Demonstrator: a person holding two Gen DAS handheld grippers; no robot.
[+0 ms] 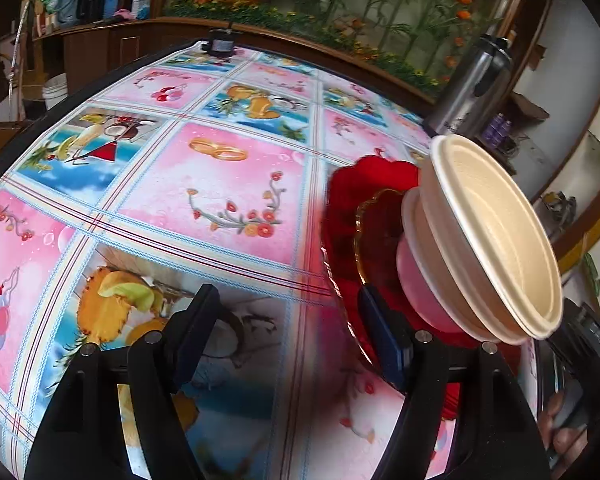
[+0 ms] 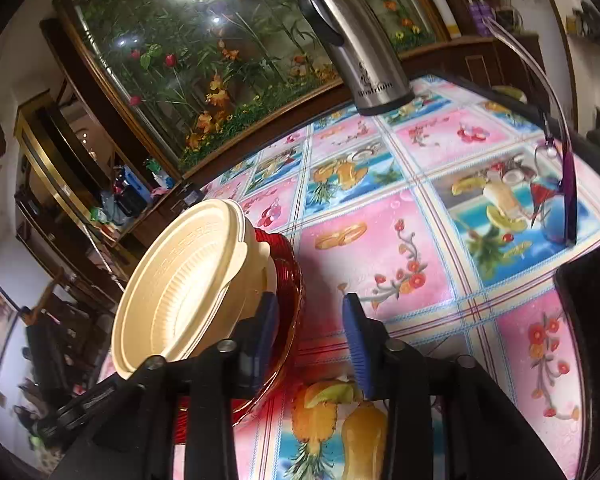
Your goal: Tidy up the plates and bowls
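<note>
The cream bowls (image 1: 496, 236) hide most of the pink bowl (image 1: 420, 280) and red plates (image 1: 364, 188). The steel flask (image 1: 472, 88) is cut behind them; near tablecloth (image 1: 260, 400) is blurred.

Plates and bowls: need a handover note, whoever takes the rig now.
Left gripper: jaws open, nothing between them, beside the stack.
Right gripper: jaws open, empty, one finger close to the red plates; contact unclear.
Things: cream bowls nested on a pink bowl, all on the red plates, on the table.
Done: stack built and released.
Left: no loose dishes in view; check outside the frame.
</note>
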